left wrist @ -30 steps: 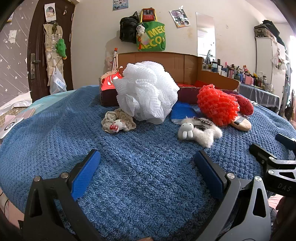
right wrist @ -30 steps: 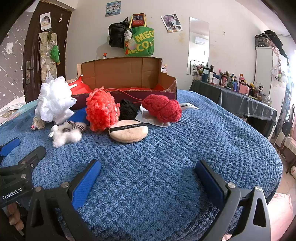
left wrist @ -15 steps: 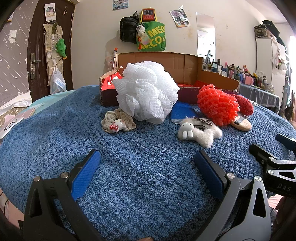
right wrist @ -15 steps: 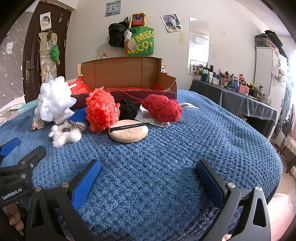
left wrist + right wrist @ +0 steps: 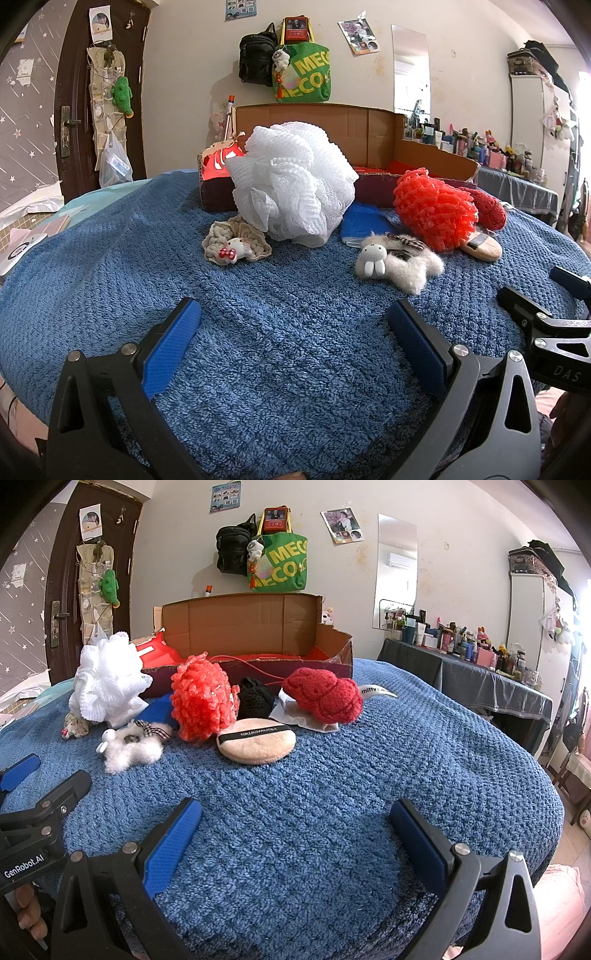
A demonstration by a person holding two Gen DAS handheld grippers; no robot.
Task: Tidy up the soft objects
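1. Left wrist view: the left gripper (image 5: 293, 323) is hovering low over the blue knitted blanket (image 5: 110, 258), jaws spread wide, holding and touching nothing. The open brown cardboard box (image 5: 369, 125) is serving as landmark. Just in front of it are sitting the white mesh bath pouf (image 5: 291, 184), likely very light and springy, best pinched deep into its folds, and the orange-red mesh pouf (image 5: 436, 210), probably alike in handling. Nearer than the box are lying the beige crocheted scrunchie with a cat charm (image 5: 236, 243) and the white fluffy rabbit clip (image 5: 399, 262); their hard charms are likely slippery, so the soft parts seem the better hold.

2. Right wrist view: the right gripper (image 5: 293, 812) is hanging wide open over the blanket, empty and clear of everything. In front of the box are resting the round beige powder puff with a black band (image 5: 256, 740), apparently flat and squashy, best taken across its edge, and the dark red crocheted piece (image 5: 325, 698), which looks limp. A black knitted item (image 5: 255, 698) is sitting between the orange-red pouf and the crocheted piece.
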